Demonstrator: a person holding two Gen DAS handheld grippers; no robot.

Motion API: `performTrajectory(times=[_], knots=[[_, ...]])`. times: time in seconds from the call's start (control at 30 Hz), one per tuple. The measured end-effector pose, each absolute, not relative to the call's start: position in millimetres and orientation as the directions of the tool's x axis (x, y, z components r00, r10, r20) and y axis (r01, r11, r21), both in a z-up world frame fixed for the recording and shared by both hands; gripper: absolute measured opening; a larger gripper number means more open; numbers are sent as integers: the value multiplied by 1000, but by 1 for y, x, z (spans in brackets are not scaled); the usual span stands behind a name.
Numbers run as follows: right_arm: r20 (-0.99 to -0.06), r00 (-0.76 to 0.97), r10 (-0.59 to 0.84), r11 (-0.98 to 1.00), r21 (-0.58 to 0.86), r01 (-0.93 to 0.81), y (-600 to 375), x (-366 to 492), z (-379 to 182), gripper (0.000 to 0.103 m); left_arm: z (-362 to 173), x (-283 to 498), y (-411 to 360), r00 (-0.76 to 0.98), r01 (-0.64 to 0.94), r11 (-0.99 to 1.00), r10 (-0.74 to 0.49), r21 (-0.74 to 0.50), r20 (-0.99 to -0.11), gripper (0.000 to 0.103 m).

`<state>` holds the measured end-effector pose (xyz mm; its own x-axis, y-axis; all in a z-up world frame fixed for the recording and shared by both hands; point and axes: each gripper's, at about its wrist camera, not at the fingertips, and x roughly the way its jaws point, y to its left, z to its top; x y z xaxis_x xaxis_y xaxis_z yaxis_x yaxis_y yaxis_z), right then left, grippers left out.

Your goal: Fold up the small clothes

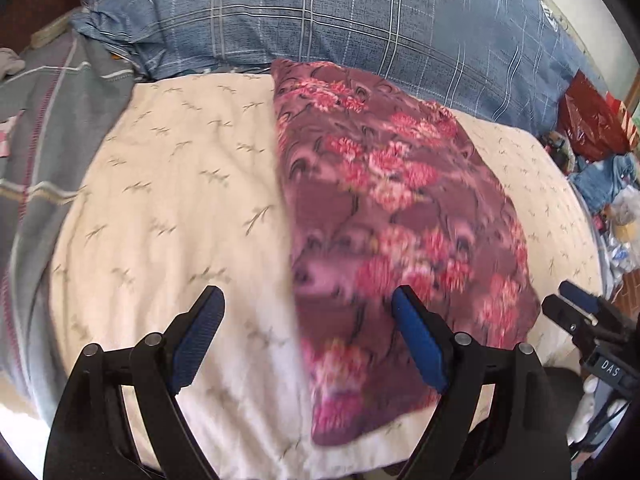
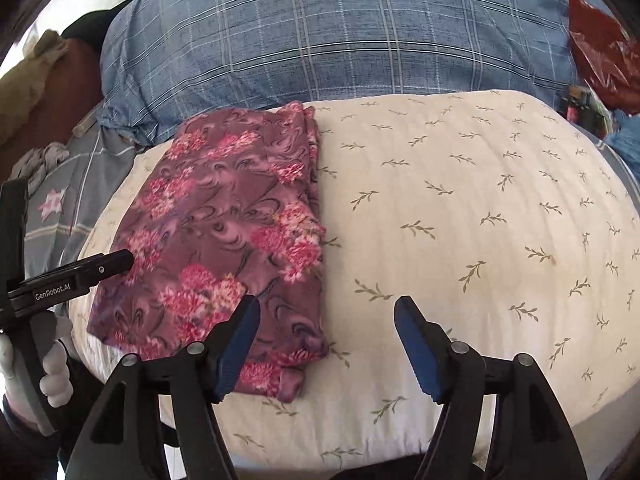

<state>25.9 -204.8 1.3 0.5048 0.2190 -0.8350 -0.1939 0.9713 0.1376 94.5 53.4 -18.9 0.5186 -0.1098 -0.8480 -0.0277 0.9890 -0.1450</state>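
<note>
While one folded floral garment (image 2: 224,240) lies flat on the cream leaf-print cushion (image 2: 460,220), bare cushion spreads wide to its right; its far edge meets the blue plaid pillow (image 2: 340,52); left gripper (image 1: 308,332) and right gripper (image 2: 326,340) both gape, empty; the left one reads "GenRobot.AI".

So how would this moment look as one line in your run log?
cloth: floral garment folded, lying on cream cushion | left tongs: open, empty | right tongs: open, empty | next: likely another fold
</note>
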Motion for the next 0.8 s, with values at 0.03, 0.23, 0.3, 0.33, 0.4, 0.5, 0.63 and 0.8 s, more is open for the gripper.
performTrajectory(times=[0.03, 0.23, 0.3, 0.33, 0.4, 0.5, 0.63, 0.8], knots=[[-837, 505, 209, 971, 118, -206, -202, 23, 2, 77, -18, 91, 52, 519, -32, 991, -92, -126, -850, 86], [-835, 524, 167, 965, 29, -261, -192, 11, 6, 82, -8, 65, 48, 589, -63, 998, 26, -13, -808, 86], [-834, 532, 147, 964, 0, -267, -190, 8, 5, 83, -4, 58, 49, 621, -77, 997, 52, 5, -782, 86], [-833, 536, 138, 963, -13, -268, -189, 6, 5, 83, -3, 54, 48, 637, -81, 997, 68, 21, -768, 86], [-834, 545, 82, 964, -73, -256, -185, 2, 4, 83, -2, 49, 46, 655, -80, 995, 92, 52, -750, 87], [-829, 559, 18, 959, -144, -244, -183, 2, 3, 83, -3, 40, 44, 664, -68, 993, 113, 91, -739, 87], [-826, 563, 12, 959, -149, -239, -187, 2, 2, 84, -8, 34, 36, 634, -6, 995, 78, 96, -769, 87], [-830, 558, 24, 972, -112, -208, -194, 6, -2, 84, -7, 25, 22, 649, 32, 993, 63, 110, -758, 87]])
